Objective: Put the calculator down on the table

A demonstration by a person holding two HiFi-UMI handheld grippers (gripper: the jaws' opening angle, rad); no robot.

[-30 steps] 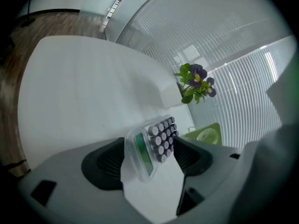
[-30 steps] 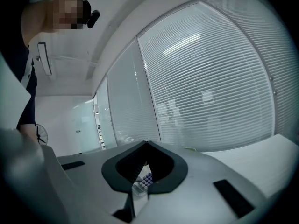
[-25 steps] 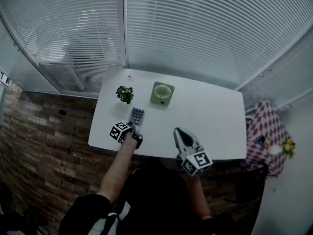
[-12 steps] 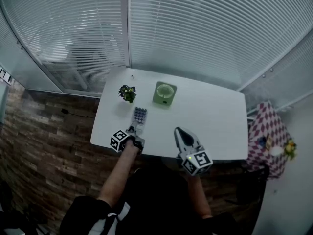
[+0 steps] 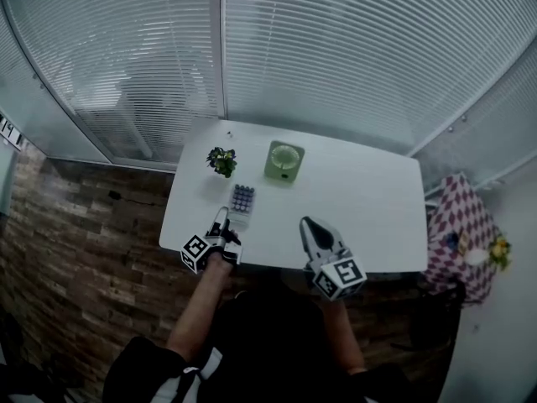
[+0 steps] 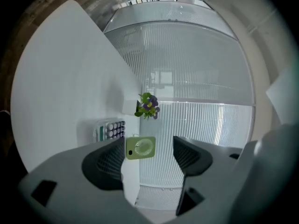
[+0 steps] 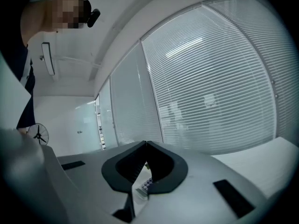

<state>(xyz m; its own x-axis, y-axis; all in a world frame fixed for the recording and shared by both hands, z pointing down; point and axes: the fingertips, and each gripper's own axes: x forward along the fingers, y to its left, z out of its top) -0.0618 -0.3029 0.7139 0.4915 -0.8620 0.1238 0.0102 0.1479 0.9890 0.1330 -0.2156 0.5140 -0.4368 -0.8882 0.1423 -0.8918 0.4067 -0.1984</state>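
Calculator (image 5: 242, 200): flat on desk (image 5: 369, 200), keys too small for me to read.
Left tool (image 6: 147, 158): released, empty.
Right tool (image 7: 145, 148): clenched on nothing.

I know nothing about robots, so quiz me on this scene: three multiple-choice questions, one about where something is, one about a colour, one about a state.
1. Where is the calculator?
A. Held up in the air
B. Flat on the table, just beyond the left gripper
C. On the floor

2. What colour is the small fan?
A. Red
B. Black
C. Green

3. How do the left gripper's jaws stand?
A. Apart, holding nothing
B. Shut on the calculator
C. Shut tight, empty

Answers:
1 B: it lies on the white tabletop, not touching the gripper.
2 C: the head view shows it pale green.
3 A: the left gripper view shows a wide gap with nothing in it.
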